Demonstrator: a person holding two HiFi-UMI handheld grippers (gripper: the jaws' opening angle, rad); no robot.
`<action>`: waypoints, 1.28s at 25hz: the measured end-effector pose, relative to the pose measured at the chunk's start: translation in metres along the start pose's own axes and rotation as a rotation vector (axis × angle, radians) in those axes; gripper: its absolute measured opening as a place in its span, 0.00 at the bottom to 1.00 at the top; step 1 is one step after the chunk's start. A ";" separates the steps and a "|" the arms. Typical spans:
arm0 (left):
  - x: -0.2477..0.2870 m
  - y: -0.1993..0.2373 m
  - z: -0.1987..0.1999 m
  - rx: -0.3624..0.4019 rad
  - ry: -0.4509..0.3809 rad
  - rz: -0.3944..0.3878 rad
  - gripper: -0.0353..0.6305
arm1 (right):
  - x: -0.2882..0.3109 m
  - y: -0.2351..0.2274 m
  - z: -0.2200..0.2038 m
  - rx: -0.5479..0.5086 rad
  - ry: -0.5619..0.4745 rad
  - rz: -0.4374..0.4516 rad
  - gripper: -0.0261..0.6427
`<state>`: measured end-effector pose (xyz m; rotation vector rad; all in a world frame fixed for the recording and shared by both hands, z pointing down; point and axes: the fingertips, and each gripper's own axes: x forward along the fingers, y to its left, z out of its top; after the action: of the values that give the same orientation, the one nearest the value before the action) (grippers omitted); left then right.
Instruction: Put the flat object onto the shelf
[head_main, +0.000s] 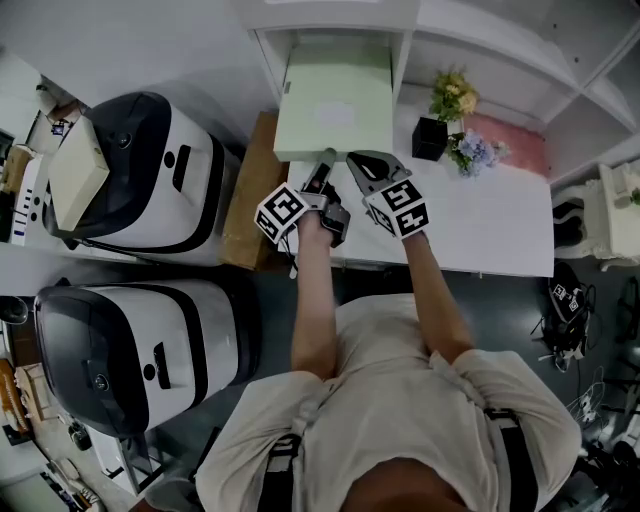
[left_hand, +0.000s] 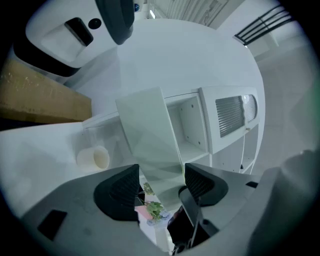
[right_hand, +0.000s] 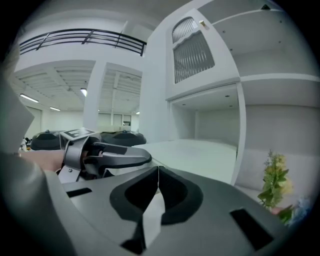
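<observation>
While the board (head_main: 335, 110) sits only part-way in, the task reads as past the midpoint but not finished.

- Shelf (head_main: 403, 45): white and open-fronted, straight ahead of both sets of jaws.
- Board: pale green and flat. Far end already inside the shelf opening. Near end sticks out back toward the jaws and is carried there.
- Right gripper (right_hand: 157, 172): jaws pressed together on the board's near edge, with a thin pale strip nipped between them. The board runs forward from them into the opening.
- Left gripper (left_hand: 161, 184): jaws spread, with the board's near end showing in the gap between them. No firm pinch visible; it looks more like steadying.

Left to do, by my reckoning: push the board further ahead of the jaws until it lies fully in, then release the right jaws.
</observation>
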<state>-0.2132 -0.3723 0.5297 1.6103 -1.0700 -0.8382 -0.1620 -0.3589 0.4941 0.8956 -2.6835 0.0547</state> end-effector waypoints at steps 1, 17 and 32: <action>0.000 0.000 0.001 0.026 0.001 0.008 0.47 | 0.000 -0.003 0.000 0.010 -0.008 0.002 0.14; 0.004 -0.009 0.006 0.654 0.086 0.219 0.47 | -0.008 -0.025 -0.009 0.118 -0.027 -0.055 0.14; 0.036 -0.003 0.015 0.819 0.095 0.314 0.47 | -0.019 -0.076 -0.025 0.208 -0.012 -0.117 0.14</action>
<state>-0.2127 -0.4105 0.5223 2.0223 -1.6673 -0.0869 -0.0955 -0.4054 0.5074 1.1161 -2.6653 0.3080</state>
